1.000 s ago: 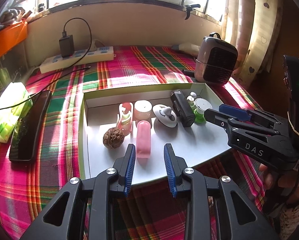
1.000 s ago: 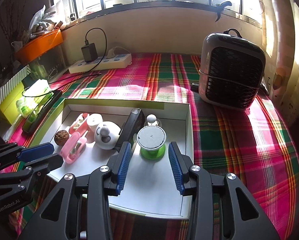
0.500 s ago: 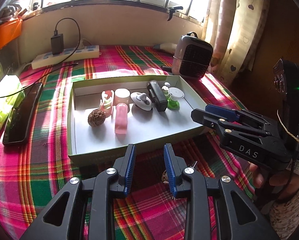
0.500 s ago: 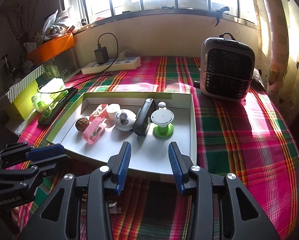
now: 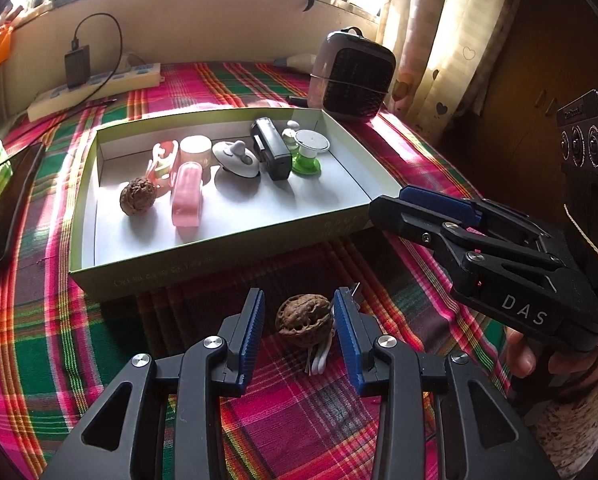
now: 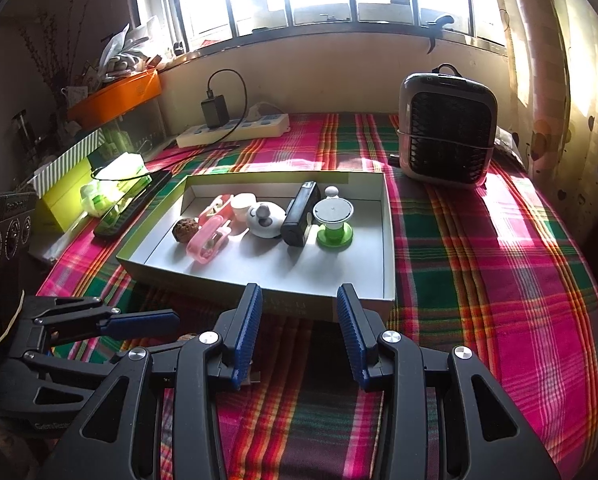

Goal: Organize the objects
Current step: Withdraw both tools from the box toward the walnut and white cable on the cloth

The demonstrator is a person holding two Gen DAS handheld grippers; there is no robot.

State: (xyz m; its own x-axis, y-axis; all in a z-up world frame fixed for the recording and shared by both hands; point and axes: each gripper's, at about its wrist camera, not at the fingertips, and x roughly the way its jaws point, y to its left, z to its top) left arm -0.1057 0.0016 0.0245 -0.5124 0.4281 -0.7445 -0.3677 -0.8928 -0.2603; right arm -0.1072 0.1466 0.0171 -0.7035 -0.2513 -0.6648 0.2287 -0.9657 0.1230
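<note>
Brown walnut (image 5: 305,320) — long axis seemingly crosswise

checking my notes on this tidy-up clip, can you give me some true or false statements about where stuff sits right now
1. A walnut lies on the plaid cloth between the fingers of the left gripper. True.
2. That walnut is inside the box. False: it is outside, in front of the box.
3. A second walnut lies in the box. True.
4. The right gripper holds the green-based item. False: nothing is between its fingers; the green-based item stands in the box.
5. The heater is inside the box. False: it stands on the cloth beyond it.
</note>
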